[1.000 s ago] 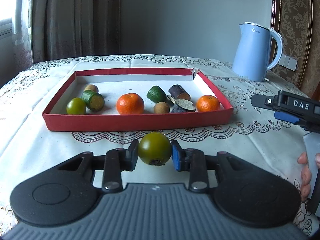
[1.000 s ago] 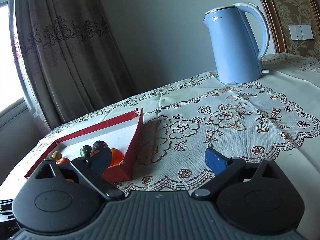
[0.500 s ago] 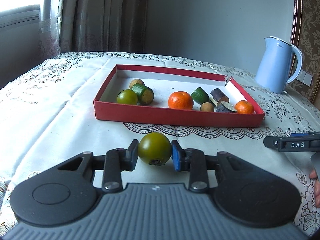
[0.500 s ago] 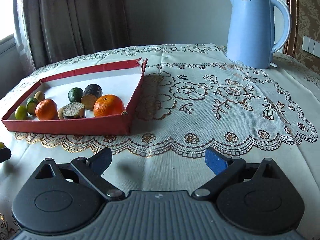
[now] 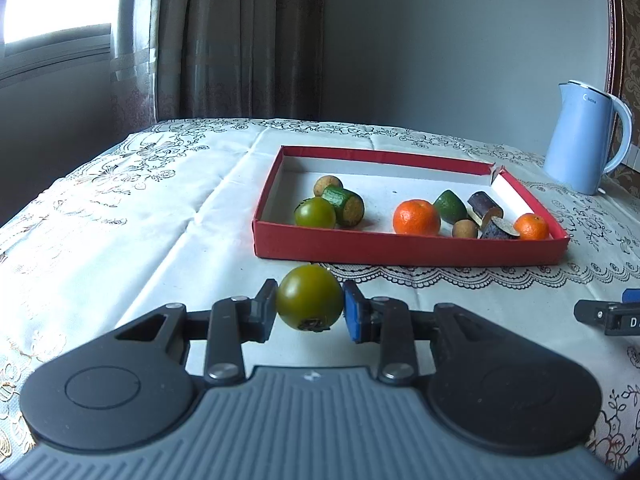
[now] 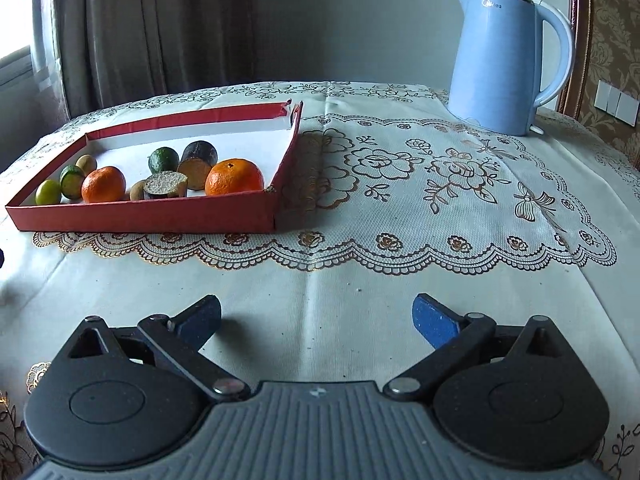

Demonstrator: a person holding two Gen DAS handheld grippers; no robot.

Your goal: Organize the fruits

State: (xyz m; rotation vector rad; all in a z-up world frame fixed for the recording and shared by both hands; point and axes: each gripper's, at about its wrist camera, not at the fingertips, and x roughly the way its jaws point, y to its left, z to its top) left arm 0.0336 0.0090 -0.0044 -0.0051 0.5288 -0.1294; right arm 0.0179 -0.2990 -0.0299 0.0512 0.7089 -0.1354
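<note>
My left gripper point(image 5: 309, 309) is shut on a green tomato point(image 5: 309, 297), held above the white tablecloth just in front of the red tray's point(image 5: 408, 249) near left corner. Inside the tray lie a second green tomato point(image 5: 315, 213), two oranges point(image 5: 417, 217), cut cucumber pieces, dark aubergine pieces and small brown fruits. The right gripper point(image 6: 317, 322) stands open over bare cloth, nothing between its blue pads. From that side the red tray point(image 6: 144, 216) lies ahead to the left. The tip of the right gripper point(image 5: 608, 315) shows at the right edge of the left wrist view.
A light blue electric kettle point(image 6: 506, 60) stands at the back right of the table. Curtains point(image 5: 236, 40) and a window hang behind the table's far left side. The lace-patterned cloth point(image 6: 440, 184) spreads between tray and kettle.
The left gripper has swung to the left with the green tomato, so the tray now sits to the right in its view. The right gripper has levelled out and turned toward the tray.
</note>
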